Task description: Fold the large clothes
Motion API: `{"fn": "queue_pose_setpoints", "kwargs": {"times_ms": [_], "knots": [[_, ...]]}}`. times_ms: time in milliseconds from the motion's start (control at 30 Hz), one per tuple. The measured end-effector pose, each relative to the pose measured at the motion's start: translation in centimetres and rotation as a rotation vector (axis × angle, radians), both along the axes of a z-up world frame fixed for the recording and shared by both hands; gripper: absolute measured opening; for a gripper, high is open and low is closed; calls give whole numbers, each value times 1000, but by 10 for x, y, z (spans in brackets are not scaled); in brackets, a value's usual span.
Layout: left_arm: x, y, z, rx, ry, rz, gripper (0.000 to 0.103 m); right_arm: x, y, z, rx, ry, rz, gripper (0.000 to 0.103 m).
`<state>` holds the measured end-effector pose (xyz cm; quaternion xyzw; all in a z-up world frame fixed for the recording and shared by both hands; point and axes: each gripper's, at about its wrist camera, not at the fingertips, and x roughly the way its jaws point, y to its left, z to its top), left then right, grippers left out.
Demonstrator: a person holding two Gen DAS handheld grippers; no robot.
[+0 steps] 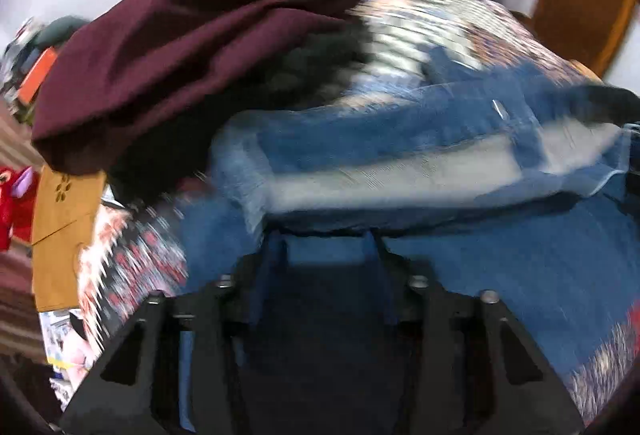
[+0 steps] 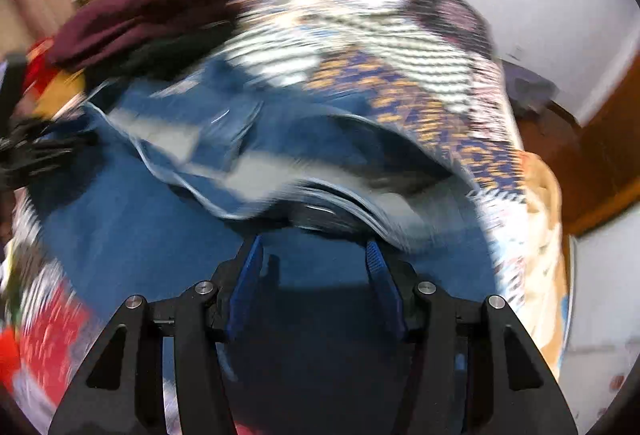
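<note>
Jaws on both grippers stand apart, nothing pinched between them. Left gripper (image 1: 326, 235): jaws wide, tips right at the folded edge of the blue jeans (image 1: 400, 163), which lie spread over the patterned bedspread (image 1: 420, 27) just ahead. Heavy motion blur, so contact with the denim is hard to confirm. Maroon garment (image 1: 192, 47) sits heaped on the far left, overlapping the jeans' left end; tan envelope (image 1: 64, 235) lies left of that at the bed edge.

Right gripper (image 2: 316, 243): jaws spread, blue pads (image 2: 250, 275) visible, tips at the waistband edge of the same jeans (image 2: 132, 219); a raised fold stands just beyond.

Judgement: the step looks like grabbing the near edge for a fold. To do it well, bring both sets of jaws onto one denim layer at matching points, close firmly, lift together, keep the edge taut, and steer clear of the maroon heap.
</note>
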<state>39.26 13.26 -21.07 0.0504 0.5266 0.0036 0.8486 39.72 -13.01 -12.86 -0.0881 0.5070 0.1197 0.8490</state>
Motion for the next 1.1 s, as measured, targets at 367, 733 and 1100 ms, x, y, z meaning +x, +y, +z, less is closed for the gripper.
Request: {"fn": "queue_pose_setpoints", "kwargs": {"times_ms": [367,733,1100], "knots": [[-6,76,46,-117,-121,251,36,-19,-12,26,166,-27,-31,51],[-74,20,0,-117,-14,104,75,-60,32,-22,28,71,153,59],[-128,21,-7,-113,-89,149,76,-97,17,-7,31,-16,164,71]]}}
